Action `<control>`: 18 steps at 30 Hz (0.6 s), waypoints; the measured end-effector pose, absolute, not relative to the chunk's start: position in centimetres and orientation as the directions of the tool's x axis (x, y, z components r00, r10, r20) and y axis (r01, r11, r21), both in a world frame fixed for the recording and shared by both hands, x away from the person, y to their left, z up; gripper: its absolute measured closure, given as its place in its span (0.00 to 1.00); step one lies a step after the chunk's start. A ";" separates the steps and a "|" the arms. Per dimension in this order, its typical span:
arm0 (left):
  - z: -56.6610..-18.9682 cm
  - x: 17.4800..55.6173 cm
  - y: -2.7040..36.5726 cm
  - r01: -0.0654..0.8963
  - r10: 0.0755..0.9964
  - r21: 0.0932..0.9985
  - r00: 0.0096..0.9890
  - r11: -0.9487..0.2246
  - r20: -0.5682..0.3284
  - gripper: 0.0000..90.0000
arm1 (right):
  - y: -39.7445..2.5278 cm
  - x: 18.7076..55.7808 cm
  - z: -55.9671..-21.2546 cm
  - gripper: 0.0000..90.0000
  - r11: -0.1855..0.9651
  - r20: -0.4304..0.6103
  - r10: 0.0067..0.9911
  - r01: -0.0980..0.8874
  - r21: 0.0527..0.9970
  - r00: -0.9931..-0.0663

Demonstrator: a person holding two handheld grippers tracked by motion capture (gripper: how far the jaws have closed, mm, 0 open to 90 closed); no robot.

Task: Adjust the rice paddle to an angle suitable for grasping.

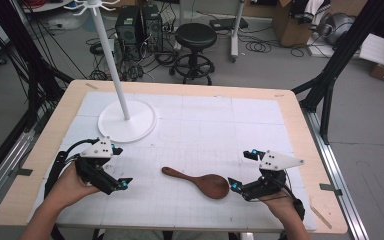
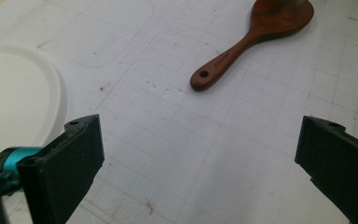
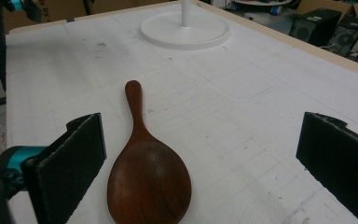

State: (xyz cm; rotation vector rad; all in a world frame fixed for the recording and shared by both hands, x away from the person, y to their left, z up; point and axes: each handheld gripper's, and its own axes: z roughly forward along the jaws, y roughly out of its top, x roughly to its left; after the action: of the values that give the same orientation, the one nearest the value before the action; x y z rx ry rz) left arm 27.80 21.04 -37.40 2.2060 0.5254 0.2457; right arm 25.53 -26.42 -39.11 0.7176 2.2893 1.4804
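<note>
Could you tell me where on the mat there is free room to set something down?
The mat's far right, between the white stand base and the right edge, is bare. So is the near strip between the left gripper and the wooden spoon. It is crowded where the right gripper meets the spoon bowl.

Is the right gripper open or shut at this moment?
Open. In its own view the right gripper has its black jaws spread wide, the wooden spoon lying flat between them, ungripped.
</note>
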 end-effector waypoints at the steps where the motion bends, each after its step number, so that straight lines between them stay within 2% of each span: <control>1: -37.4 27.8 21.2 0.288 0.455 0.782 0.890 -0.553 -0.006 0.02 | -26.4 25.5 -39.1 0.00 0.335 0.003 0.569 0.235 0.912 -0.822; 10: -37.6 27.1 23.1 0.298 0.495 0.833 0.868 -0.466 -0.033 0.02 | -26.0 25.5 -38.9 0.00 0.340 0.000 0.562 0.231 0.912 -0.827; 18: -37.9 26.9 23.7 0.292 0.501 0.847 0.865 -0.445 -0.034 0.02 | -26.1 25.3 -38.8 0.00 0.338 0.014 0.572 0.252 0.907 -0.820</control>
State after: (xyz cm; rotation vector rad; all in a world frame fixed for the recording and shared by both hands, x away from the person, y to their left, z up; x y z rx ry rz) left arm 26.91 23.67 -37.91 2.0637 0.5762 0.2727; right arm 25.31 -26.13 -38.84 0.7347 2.2993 1.4748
